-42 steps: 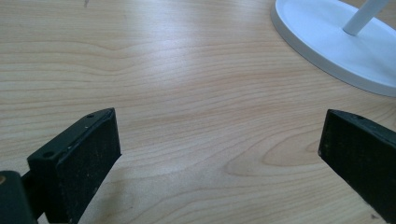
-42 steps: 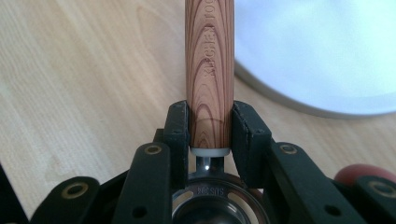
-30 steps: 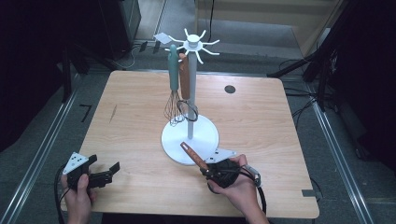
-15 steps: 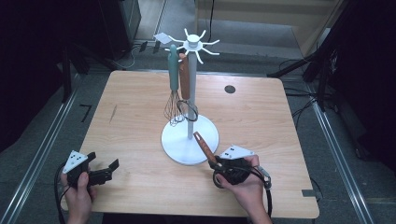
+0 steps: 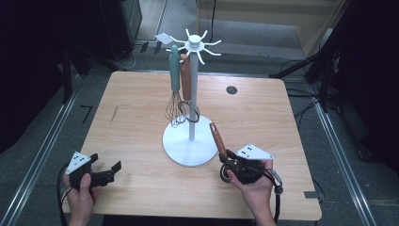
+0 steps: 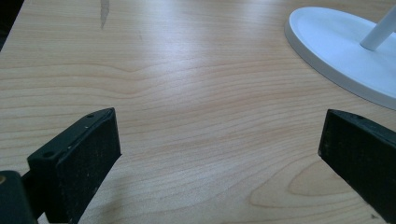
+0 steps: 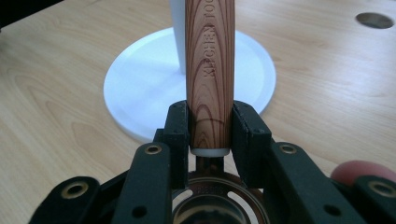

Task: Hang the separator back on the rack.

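Your left gripper [image 5: 104,173] sits near the front left corner of the surface [image 5: 141,108], its fingers [image 6: 79,161] spread wide with nothing between them. Behind the middle, a whisk [image 5: 175,96] hangs on the white rack [image 5: 191,141]. Near the front right, your right gripper [image 5: 229,162] has its fingers [image 7: 177,135] clamped on the wooden-handled tool [image 7: 208,70], whose handle tilts up just beside the rack's base.

Wooden-handled utensil [image 5: 217,138] in right gripper [image 5: 229,160], seemingly tilted more upright.
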The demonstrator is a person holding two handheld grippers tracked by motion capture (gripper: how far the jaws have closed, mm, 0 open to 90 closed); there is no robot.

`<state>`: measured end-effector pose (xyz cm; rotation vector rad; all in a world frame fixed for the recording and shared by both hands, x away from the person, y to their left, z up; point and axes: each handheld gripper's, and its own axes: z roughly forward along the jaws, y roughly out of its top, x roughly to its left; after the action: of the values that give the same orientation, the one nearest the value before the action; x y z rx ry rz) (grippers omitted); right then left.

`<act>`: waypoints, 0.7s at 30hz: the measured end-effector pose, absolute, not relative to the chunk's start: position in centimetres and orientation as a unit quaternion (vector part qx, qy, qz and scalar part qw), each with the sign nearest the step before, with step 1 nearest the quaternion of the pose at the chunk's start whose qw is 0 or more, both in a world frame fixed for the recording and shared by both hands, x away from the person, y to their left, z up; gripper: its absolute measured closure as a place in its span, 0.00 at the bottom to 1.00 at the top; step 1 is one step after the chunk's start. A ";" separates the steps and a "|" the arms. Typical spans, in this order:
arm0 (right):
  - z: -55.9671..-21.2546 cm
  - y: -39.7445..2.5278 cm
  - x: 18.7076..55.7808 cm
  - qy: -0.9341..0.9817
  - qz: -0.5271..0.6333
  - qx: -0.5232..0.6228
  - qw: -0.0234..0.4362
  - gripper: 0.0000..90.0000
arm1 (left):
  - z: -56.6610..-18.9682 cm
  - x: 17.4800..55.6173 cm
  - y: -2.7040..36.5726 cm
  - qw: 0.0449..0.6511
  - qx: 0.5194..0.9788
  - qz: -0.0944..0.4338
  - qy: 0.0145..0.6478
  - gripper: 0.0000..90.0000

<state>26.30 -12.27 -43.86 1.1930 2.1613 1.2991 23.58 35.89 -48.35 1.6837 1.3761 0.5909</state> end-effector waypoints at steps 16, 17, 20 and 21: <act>-40.7 -12.7 24.8 0.722 0.522 0.402 0.213 0.79 | -48.4 23.6 35.9 0.432 0.674 0.232 0.552 0.00; -40.6 -12.6 24.8 0.720 0.525 0.402 0.213 0.79 | -48.4 23.6 35.9 0.433 0.673 0.233 0.552 0.00; -40.1 -12.7 24.6 0.712 0.534 0.401 0.218 0.79 | -48.4 23.5 35.9 0.436 0.670 0.232 0.554 0.00; -40.0 -12.7 24.6 0.710 0.539 0.399 0.217 0.79 | -48.4 23.5 36.0 0.436 0.670 0.233 0.554 0.00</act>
<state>24.55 -12.72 -39.99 1.1067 1.9659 1.4924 23.53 35.95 -48.38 1.6673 1.3786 0.5788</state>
